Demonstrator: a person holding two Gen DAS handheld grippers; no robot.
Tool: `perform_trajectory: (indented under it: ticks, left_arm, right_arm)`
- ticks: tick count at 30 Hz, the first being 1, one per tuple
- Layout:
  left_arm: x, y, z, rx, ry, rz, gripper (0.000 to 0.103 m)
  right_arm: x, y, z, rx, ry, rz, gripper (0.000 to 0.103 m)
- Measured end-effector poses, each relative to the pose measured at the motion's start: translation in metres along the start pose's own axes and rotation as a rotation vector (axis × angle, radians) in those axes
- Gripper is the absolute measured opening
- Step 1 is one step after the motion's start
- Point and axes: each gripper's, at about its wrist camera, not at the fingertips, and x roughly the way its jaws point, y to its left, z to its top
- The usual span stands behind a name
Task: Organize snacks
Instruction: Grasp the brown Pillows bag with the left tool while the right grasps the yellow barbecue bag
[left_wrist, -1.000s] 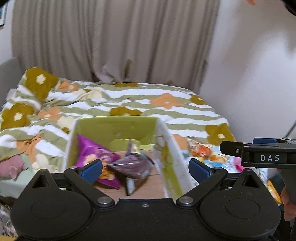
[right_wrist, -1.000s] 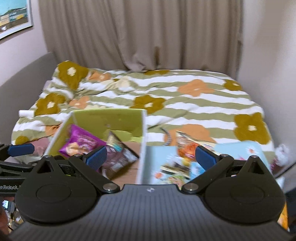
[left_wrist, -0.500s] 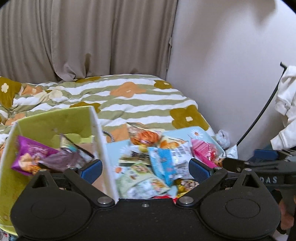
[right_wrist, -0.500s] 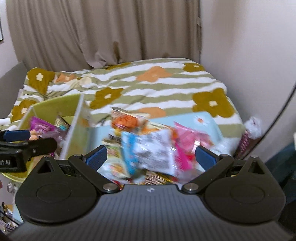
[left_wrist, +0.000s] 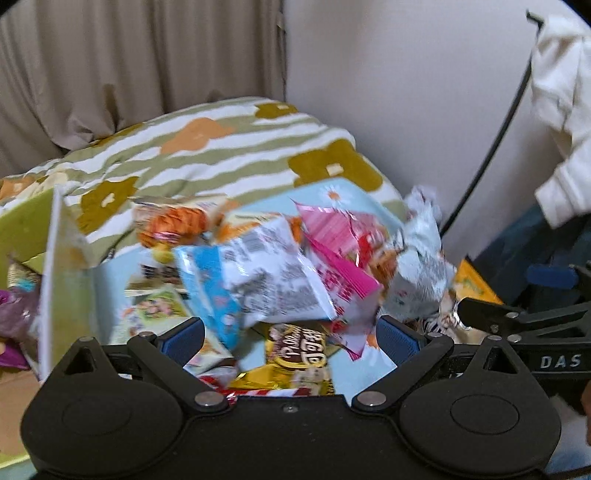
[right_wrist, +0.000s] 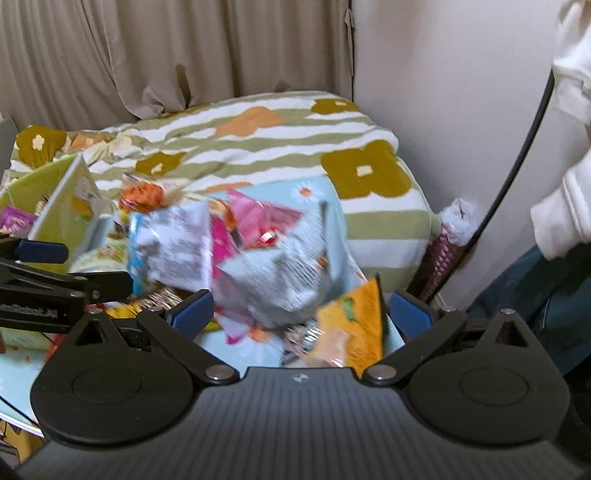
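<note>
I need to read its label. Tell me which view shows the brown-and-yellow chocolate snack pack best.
The left wrist view: the chocolate snack pack lies near and fairly sharp between the open fingers of the left hand-held gripper. The right wrist view shows at most a blurred yellow scrap.

Bed (right_wrist: 280, 147) with striped flower-print cover. Beige curtain (right_wrist: 166, 51) behind bed. White wall (left_wrist: 406, 92) right of bed. Black cable (right_wrist: 517, 158) and white garment (right_wrist: 569, 155) right of bed, by wall.

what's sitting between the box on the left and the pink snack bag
In the left wrist view, a blue-and-white snack bag lies between the green box and the pink bag, with an orange packet just behind it.
</note>
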Motion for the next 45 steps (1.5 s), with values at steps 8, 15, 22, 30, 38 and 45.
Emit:
perform_trajectory:
  ticks: [8, 15, 22, 30, 38, 45]
  left_arm:
    - [0.042, -0.019, -0.006, 0.074, 0.062, 0.052, 0.094]
    - [0.067, -0.02, -0.012, 0.07, 0.119, 0.062, 0.088]
    - [0.087, -0.016, -0.019, 0.047, 0.176, 0.067, 0.055]
    - [0.08, -0.009, -0.023, 0.012, 0.175, 0.053, 0.053]
    - [0.06, -0.01, -0.03, -0.019, 0.153, 0.052, 0.053]
    - [0.046, -0.016, -0.029, -0.023, 0.123, 0.057, 0.052]
  right_arm:
    - [0.023, -0.032, -0.02, 0.076, 0.052, 0.023, 0.103]
    - [0.036, -0.032, -0.027, 0.078, 0.078, 0.055, 0.103]
    - [0.052, -0.031, -0.03, 0.098, 0.114, 0.07, 0.103]
    - [0.069, -0.032, -0.031, 0.114, 0.156, 0.077, 0.103]
    - [0.079, -0.03, -0.029, 0.114, 0.164, 0.083, 0.103]
    - [0.084, -0.03, -0.03, 0.086, 0.182, 0.067, 0.09]
